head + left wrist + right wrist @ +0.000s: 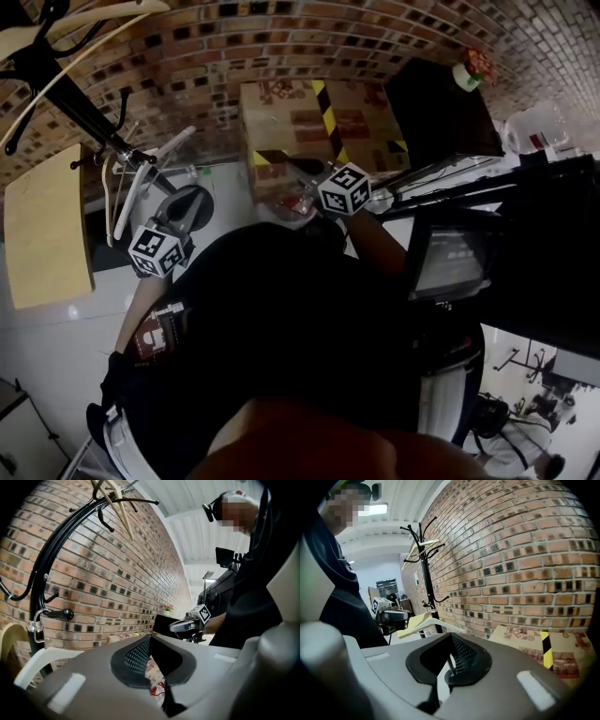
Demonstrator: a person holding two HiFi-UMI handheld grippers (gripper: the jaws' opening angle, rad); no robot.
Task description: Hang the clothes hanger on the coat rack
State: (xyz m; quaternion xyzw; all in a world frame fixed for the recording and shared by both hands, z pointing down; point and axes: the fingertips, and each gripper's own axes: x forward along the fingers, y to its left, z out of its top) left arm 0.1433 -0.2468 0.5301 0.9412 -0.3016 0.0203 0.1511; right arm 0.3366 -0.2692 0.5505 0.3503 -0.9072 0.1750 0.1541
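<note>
A black coat rack (70, 98) stands at the upper left before the brick wall. A wooden hanger (80, 21) hangs near its top. A white clothes hanger (127, 192) hangs by its metal hook on a low peg of the rack (425, 573). My left gripper (195, 199) is just right of the white hanger (40, 660), apart from it, jaws shut with nothing between them. My right gripper (302, 171) is farther right, over a cardboard box, its jaws (451, 637) also shut and empty. In the left gripper view its own tips (150, 637) meet.
A cardboard box (319, 122) with yellow-black tape sits against the wall. A beige board (47, 225) leans at the left. A black desk with a monitor (450, 258) fills the right. A potted plant (471, 67) stands on a black case.
</note>
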